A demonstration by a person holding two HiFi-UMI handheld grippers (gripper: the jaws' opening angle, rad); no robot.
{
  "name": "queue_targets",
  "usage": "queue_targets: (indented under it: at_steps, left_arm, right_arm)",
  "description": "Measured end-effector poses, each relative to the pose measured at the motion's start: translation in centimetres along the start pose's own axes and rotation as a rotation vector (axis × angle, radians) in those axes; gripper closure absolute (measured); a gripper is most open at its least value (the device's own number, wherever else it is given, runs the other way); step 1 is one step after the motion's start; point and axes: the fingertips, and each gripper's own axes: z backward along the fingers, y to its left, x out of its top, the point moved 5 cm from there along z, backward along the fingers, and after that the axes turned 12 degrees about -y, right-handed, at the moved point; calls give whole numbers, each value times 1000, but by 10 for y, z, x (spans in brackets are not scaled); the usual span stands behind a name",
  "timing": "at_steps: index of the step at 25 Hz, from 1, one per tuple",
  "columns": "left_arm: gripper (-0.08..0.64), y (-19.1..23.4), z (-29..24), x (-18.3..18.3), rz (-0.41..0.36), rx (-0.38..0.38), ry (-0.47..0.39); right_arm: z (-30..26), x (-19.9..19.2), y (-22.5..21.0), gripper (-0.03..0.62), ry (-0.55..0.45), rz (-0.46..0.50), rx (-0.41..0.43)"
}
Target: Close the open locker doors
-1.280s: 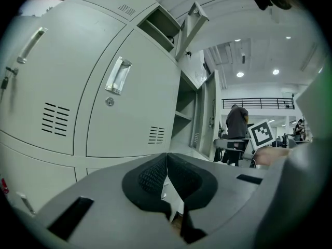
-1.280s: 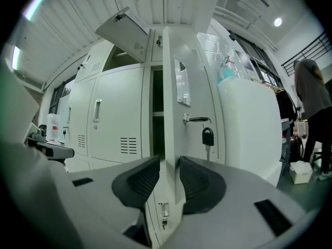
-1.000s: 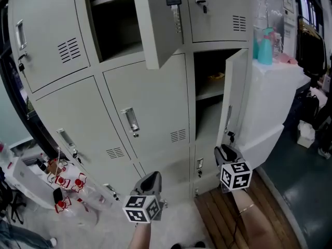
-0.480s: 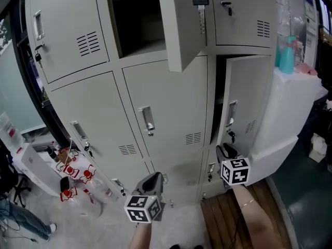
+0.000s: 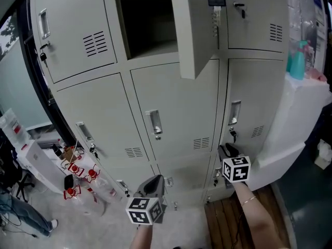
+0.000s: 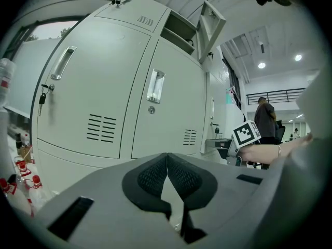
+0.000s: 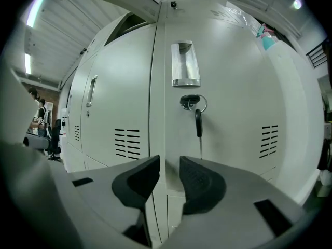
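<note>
A: Quick check, L to R. L claw (image 5: 154,181)?
B: Lower ctr of head view. Tips pressed together, nothing in it. Points at the lockers (image 5: 93,113), not touching.
A: Which doors are left?
B: One I can see: the top-middle door (image 5: 194,30), upper ctr of frame. It's swung out toward us, open compartment (image 5: 148,30) to its left, keys (image 5: 215,7) hanging off its lock.
A: And R claw (image 5: 227,150)?
B: Lower right of ctr. Tips slightly spread, nothing btwn them, just in front of the mid-right door (image 5: 254,113). That door looks flush w/ its frame; can't tell if it's latched.
A: So how to do this well?
B: My take: give the mid-right door a firm flat push below its handle (image 7: 185,64), clear of the key (image 7: 198,119) dangling there, so it seats. Then go up for the top-middle door. Push on the free edge, not near the hinge; less effort, cleaner swing. Keep tips off the keys, they'd prob snag or get caught in the gap. Ease off over the last bit so it doesn't bounce back out.
A: Which claw?
B: L prob. The free edge hangs over its side, and closed tips make a decent pusher. Keep R out of the door's swing.
</note>
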Motion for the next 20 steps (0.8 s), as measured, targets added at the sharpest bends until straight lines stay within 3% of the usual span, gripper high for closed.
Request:
queue_targets:
  at_steps: [12, 20]
  left_arm:
    - [540, 9, 3, 0, -1, 32, 10]
    - [540, 3, 15, 5, -12, 42, -6]
  right_arm:
    - [-21, -6, -2, 482, 35, 5, 6]
    - [1, 2, 9, 482, 25, -35, 36]
